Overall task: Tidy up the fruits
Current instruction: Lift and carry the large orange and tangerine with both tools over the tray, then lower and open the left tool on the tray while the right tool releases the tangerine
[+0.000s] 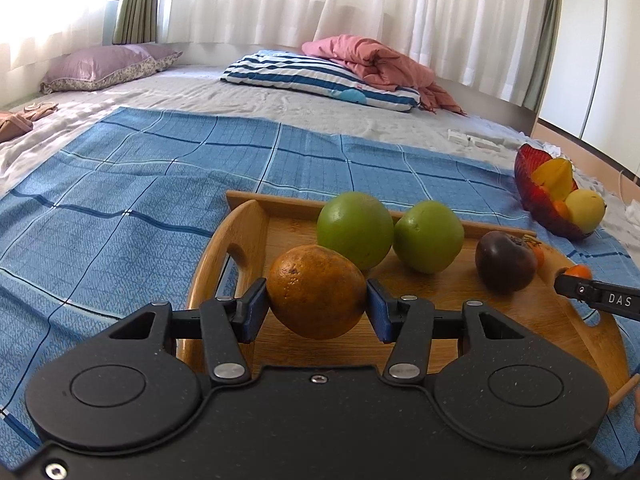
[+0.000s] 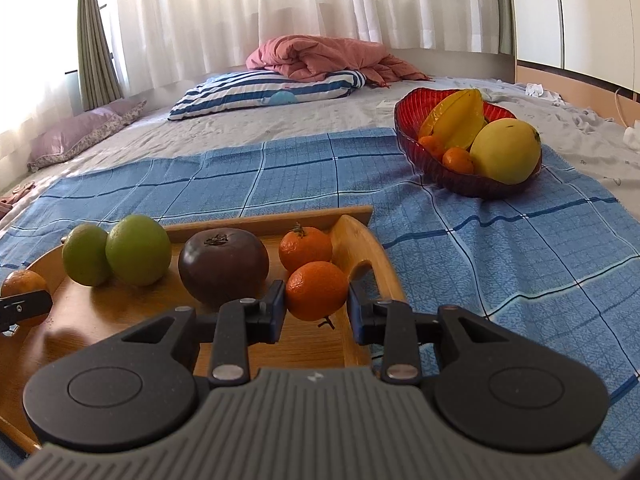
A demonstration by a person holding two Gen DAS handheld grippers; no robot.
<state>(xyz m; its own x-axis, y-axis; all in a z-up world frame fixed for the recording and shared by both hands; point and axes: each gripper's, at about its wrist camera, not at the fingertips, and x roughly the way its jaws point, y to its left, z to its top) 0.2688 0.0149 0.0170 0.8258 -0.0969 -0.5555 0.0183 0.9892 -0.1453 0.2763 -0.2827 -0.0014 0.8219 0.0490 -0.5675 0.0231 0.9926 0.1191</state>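
Note:
My left gripper (image 1: 316, 302) is shut on a brownish orange (image 1: 316, 296), held just above the left part of the wooden tray (image 1: 248, 224). Behind it on the tray sit two green fruits (image 1: 355, 234) (image 1: 428, 236) and a dark purple fruit (image 1: 505, 261). My right gripper (image 2: 316, 308) is shut on a small tangerine (image 2: 316, 290) over the tray's right end (image 2: 360, 240). A second tangerine (image 2: 305, 247) rests behind it. The right gripper's tip shows at the left wrist view's right edge. A red glass bowl (image 2: 412, 120) to the far right holds a starfruit (image 2: 460, 118), a yellow mango (image 2: 506, 150) and small tangerines (image 2: 458, 160).
The tray and bowl lie on a blue checked cloth (image 2: 480, 248) spread over a bed. A striped pillow (image 2: 272, 90), a pink blanket (image 2: 320, 54) and a purple pillow (image 1: 100, 66) lie further back, with white curtains behind.

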